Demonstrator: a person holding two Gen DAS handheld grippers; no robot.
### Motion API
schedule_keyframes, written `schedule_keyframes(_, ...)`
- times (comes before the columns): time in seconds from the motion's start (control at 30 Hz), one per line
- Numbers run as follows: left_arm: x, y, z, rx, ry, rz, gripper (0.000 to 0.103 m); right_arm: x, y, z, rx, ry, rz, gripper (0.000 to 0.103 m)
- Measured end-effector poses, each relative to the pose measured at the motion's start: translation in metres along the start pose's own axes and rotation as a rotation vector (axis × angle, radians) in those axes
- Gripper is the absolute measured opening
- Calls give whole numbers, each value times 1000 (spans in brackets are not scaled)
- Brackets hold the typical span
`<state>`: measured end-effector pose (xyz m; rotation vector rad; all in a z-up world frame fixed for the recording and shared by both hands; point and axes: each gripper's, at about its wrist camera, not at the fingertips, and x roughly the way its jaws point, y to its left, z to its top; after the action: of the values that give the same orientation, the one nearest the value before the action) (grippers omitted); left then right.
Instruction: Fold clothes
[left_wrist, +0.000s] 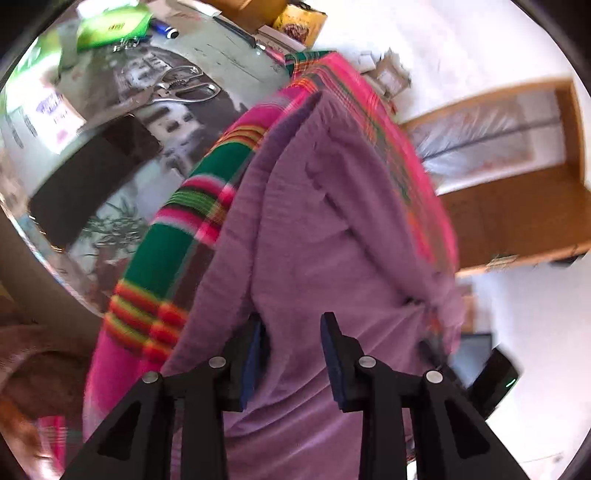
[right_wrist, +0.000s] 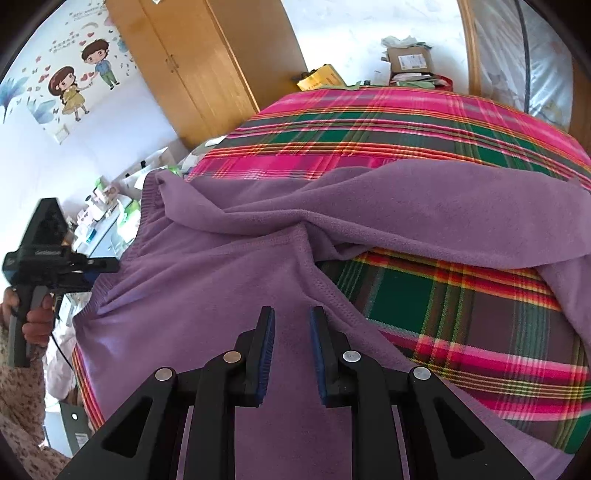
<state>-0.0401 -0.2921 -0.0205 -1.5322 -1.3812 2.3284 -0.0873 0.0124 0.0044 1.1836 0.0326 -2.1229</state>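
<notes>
A purple fleece garment (right_wrist: 229, 280) lies rumpled on a pink and green plaid blanket (right_wrist: 369, 125). One part of it is folded across the blanket toward the right. My right gripper (right_wrist: 292, 347) hovers just over the near part of the garment, open, with only cloth showing below the gap. The left gripper (right_wrist: 107, 266) is held by a hand at the garment's ribbed left edge. In the left wrist view the left gripper (left_wrist: 293, 350) stands open right over the purple garment (left_wrist: 314, 240). A fold rises against the left finger (left_wrist: 251, 369), and nothing is pinched.
A glass-topped table (left_wrist: 229, 48) beside the blanket (left_wrist: 162, 266) carries scissors (left_wrist: 184, 86), a green packet (left_wrist: 110, 29) and a dark flat object (left_wrist: 92, 177). A wooden wardrobe (right_wrist: 199, 62) stands behind. Boxes (right_wrist: 408, 61) lie on the white floor past the blanket.
</notes>
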Motion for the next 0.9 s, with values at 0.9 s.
schedule_keyframes(0.9, -20, 27, 17, -53, -188, 80, 4, 23, 22, 7, -20, 16, 20, 20)
